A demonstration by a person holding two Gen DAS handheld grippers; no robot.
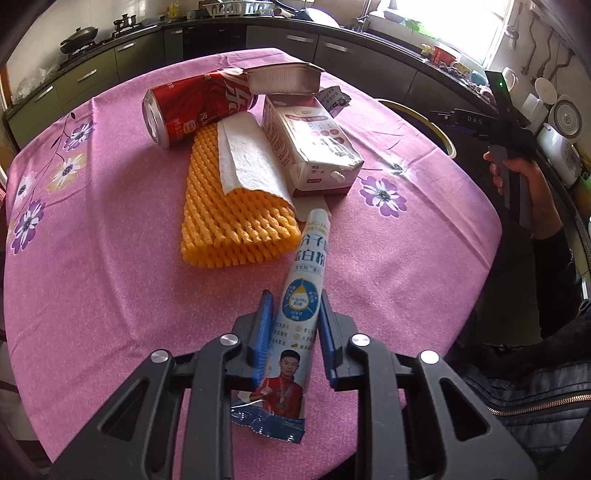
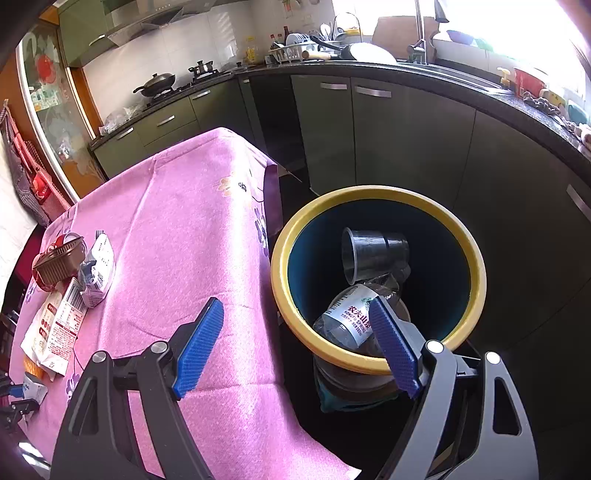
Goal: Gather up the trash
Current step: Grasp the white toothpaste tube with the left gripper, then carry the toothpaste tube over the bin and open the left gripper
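Two tongs we had: the left (image 1: 293, 332) clenched on the sachet (image 1: 295, 314) at its lower half, a light, limp, slick packet best pinched flat mid-body, while the right (image 2: 295, 347) hung released, with the bin (image 2: 373, 363) just beyond its tips.

Pink flowered tablecloth (image 1: 110, 221) is covering the table, hanging down over its far corner in the right wrist view. Dark cabinets (image 2: 399, 136) are running along the wall under a black countertop (image 2: 424, 72). A wok (image 2: 157, 83) is sitting on the stove, a small lidded pot (image 2: 202, 68) just beside it. A dish rack (image 2: 295, 50) is standing near the tall faucet (image 2: 419, 26). Bright window light is washing out the counter's right end. Ladles (image 1: 532, 40) are hanging on the wall at far right in the left wrist view.
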